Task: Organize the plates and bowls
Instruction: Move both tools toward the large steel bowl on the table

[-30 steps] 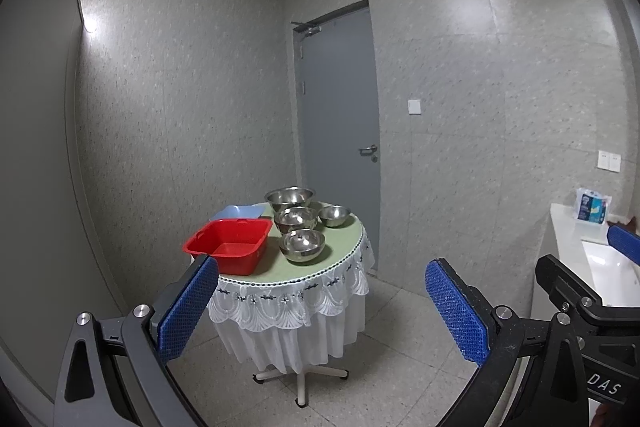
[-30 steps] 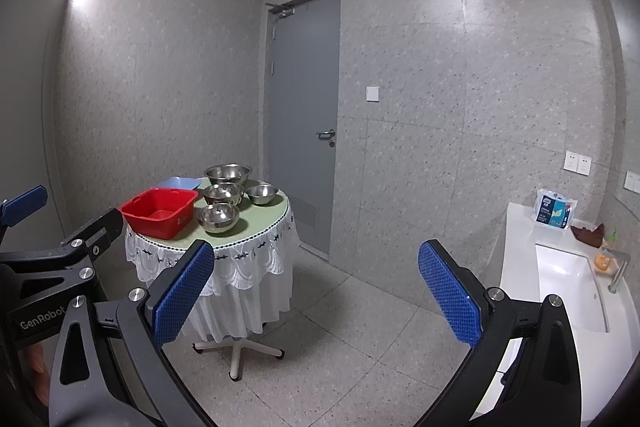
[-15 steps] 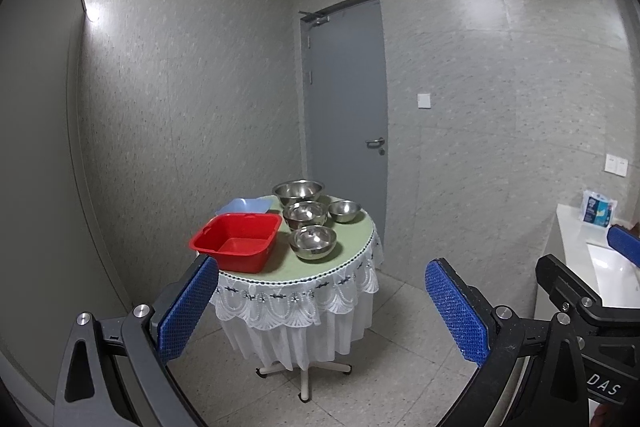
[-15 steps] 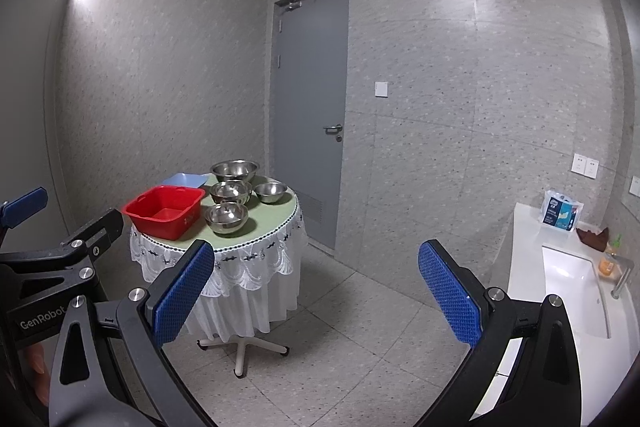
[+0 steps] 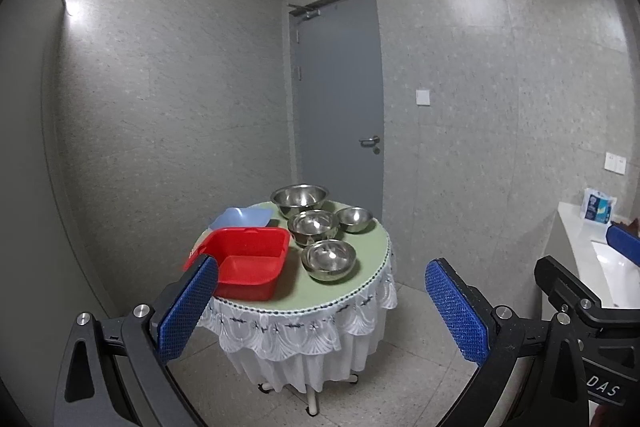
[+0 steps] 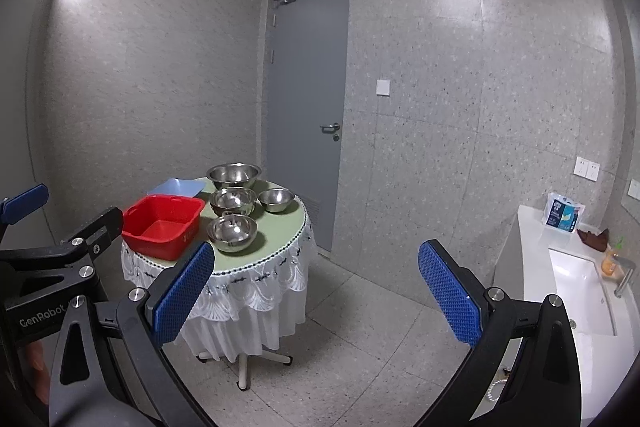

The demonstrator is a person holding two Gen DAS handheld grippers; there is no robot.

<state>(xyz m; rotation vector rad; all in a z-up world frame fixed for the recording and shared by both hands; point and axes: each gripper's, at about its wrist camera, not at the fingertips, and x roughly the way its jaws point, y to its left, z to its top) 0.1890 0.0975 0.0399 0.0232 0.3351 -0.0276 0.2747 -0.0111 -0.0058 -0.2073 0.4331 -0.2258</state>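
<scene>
Several steel bowls stand on a small round table point(image 5: 360, 279): a large one point(image 5: 299, 198) at the back, a medium one point(image 5: 314, 225), a small one point(image 5: 354, 219) and a near one point(image 5: 329, 259). A red basin point(image 5: 248, 263) and a pale blue tray point(image 5: 242, 218) sit on the table's left side. My left gripper point(image 5: 320, 311) is open and empty, some way short of the table. My right gripper point(image 6: 316, 291) is open and empty, to the right of the table point(image 6: 276, 247). The near bowl point(image 6: 232, 233) and red basin point(image 6: 162, 227) also show in the right wrist view.
The table has a green top and white lace skirt on a pedestal foot point(image 6: 244, 367). A grey door point(image 6: 308, 115) is behind it. A white counter with a sink point(image 6: 580, 291) runs along the right wall, holding a tissue pack point(image 6: 562, 213). The floor is tiled.
Both grippers have moved closer to the table; it now looks larger and nearer in both views. Both stay open.
</scene>
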